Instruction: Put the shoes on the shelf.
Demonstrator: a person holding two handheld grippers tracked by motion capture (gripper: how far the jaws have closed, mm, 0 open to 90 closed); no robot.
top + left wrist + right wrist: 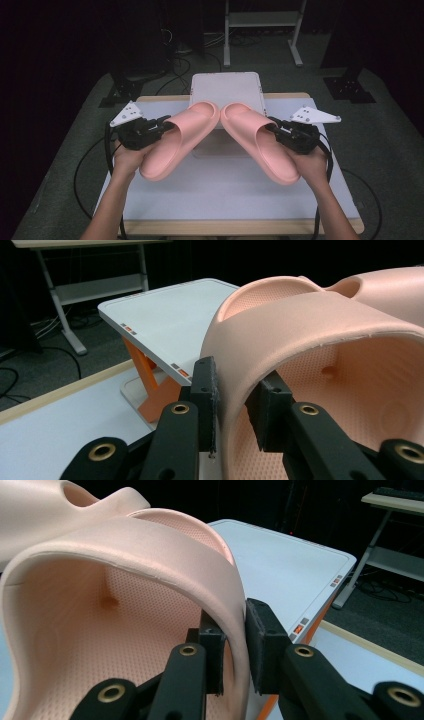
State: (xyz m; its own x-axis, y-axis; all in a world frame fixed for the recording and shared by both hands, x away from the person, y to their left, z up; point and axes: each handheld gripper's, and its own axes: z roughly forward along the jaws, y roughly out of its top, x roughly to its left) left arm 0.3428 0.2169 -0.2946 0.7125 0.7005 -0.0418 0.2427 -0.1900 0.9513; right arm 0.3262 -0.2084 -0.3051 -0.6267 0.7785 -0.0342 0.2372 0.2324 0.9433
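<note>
Slippers in pink foam, the left slipper (177, 140) and the right slipper (262, 142), hung above the table (210, 195), toes meeting toward twelve o'clock over a white stand (227, 85). They looked light, soft and springy. The left gripper (162, 125) and right gripper (275, 128) each had their jaws clamped on a strap's side edge, a sensible hold.

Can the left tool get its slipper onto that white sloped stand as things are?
Probably yes. The left tool is shut on the left slipper's strap, and its toe already hangs over the white stand. Nothing lies on the stand; the right slipper, held by the right tool, sits close beside it.
</note>
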